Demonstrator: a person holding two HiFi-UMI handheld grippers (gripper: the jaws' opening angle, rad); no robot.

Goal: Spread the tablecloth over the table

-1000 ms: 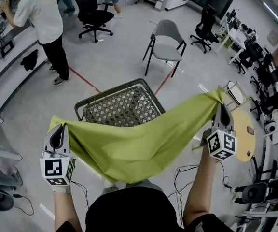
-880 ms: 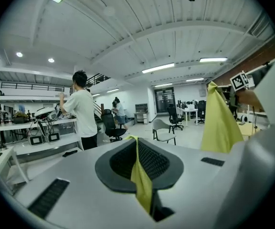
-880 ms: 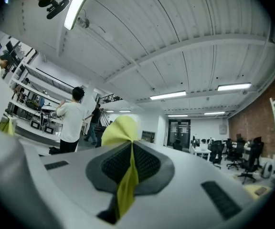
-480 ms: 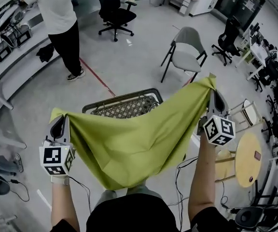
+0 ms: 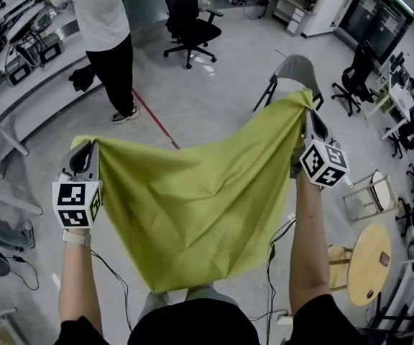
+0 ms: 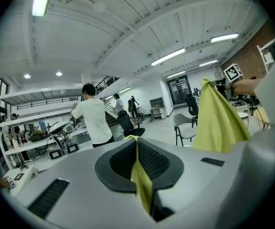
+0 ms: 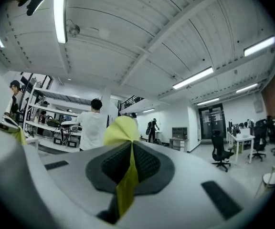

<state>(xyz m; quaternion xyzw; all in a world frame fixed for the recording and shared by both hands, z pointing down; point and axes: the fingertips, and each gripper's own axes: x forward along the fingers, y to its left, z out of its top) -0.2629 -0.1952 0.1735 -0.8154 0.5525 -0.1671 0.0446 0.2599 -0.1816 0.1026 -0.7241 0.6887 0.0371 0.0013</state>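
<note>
One tablecloth [image 5: 192, 207], two claws [image 5: 85, 149] [image 5: 310, 115]

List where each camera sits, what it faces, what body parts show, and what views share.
Head view: on the head, looking steeply down at the tablecloth between left gripper and right gripper; forearms show.
Left gripper view: on that gripper, facing level, outward; jaws pinch the tablecloth, right arm visible.
Right gripper view: likewise, jaws pinching tablecloth.
Shared: the white-shirted bystander.

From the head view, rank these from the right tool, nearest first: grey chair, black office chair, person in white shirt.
1. Grey chair, just behind the right tool, partly hidden by the tablecloth.
2. Black office chair, top centre.
3. Person in white shirt, top left.
</note>
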